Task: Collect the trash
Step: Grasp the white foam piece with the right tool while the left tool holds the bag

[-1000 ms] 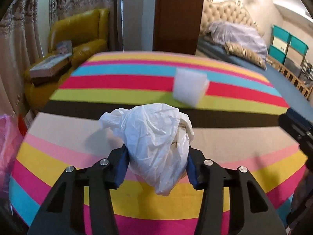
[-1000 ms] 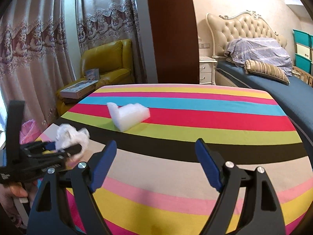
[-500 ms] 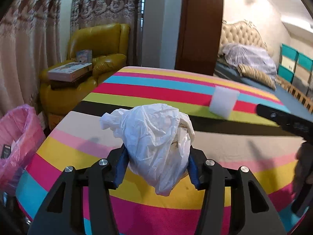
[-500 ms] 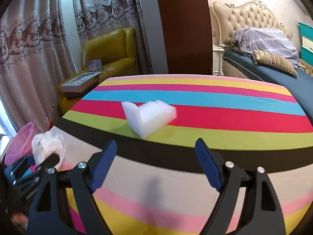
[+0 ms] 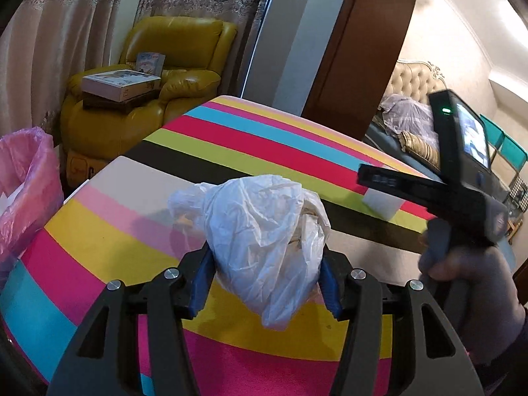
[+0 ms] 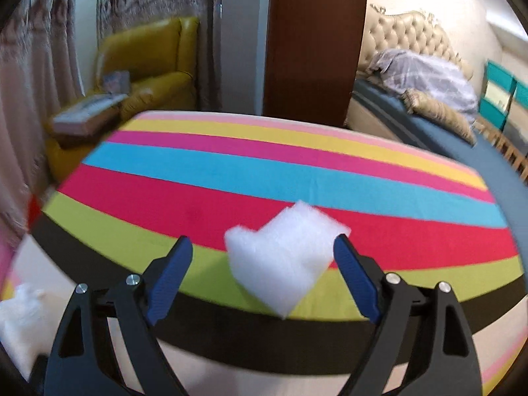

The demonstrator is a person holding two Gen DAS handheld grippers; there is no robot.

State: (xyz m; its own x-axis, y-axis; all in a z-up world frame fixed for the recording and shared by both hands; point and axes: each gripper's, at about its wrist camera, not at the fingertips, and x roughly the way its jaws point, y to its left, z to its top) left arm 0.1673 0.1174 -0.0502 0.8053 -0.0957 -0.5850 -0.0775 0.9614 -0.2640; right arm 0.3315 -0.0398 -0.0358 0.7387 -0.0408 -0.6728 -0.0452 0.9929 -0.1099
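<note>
Left wrist view: the left claw [image 5: 264,280] is squeezed tight on a crumpled white bag [image 5: 264,231], held up above the striped surface [image 5: 247,138]. A pink bin [image 5: 26,181] stands just past the surface's left edge, and a yellow chair [image 5: 171,66] sits beyond the far corner. The right claw [image 6: 264,264] is wide open with nothing in it. A white foam piece [image 6: 283,260] lies on the red and green stripes between its blue fingers [image 6: 171,274], close to the right one; the blur hides whether they touch. Bare stripes spread all around the foam, out to the far edge. A bed [image 6: 429,125] is past the right edge.
</note>
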